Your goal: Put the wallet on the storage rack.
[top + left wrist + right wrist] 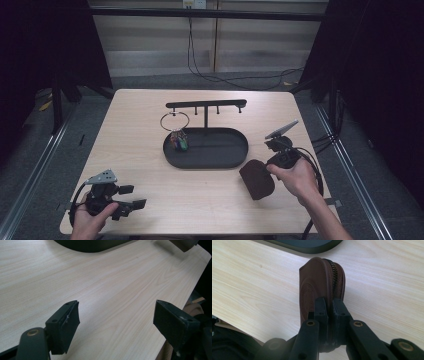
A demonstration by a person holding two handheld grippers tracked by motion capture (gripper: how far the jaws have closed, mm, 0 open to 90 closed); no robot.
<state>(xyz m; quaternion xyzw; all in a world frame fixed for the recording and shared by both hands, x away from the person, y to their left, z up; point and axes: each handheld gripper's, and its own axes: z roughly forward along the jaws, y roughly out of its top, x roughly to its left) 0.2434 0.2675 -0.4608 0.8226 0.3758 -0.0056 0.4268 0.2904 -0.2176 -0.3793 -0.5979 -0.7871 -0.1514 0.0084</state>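
Note:
My right gripper (330,305) is shut on a dark brown zippered pouch (320,287), held on edge above the table with its zip facing up. From above, the pouch (256,179) hangs over the table's right front, just off the black oval tray (220,159), with the right gripper (272,162) beside it. My left gripper (131,196) stands open at the table's near left corner, its fingers (65,326) wide apart over bare wood with nothing between them. A ring of coloured keys (178,138) lies at the tray's left end, under a black hook rack (206,105).
The light wooden table (145,165) has open surface across its front and left. The tray's rim (90,247) shows far ahead of the left gripper. Cables run over the floor behind the table, and dark curtains flank both sides.

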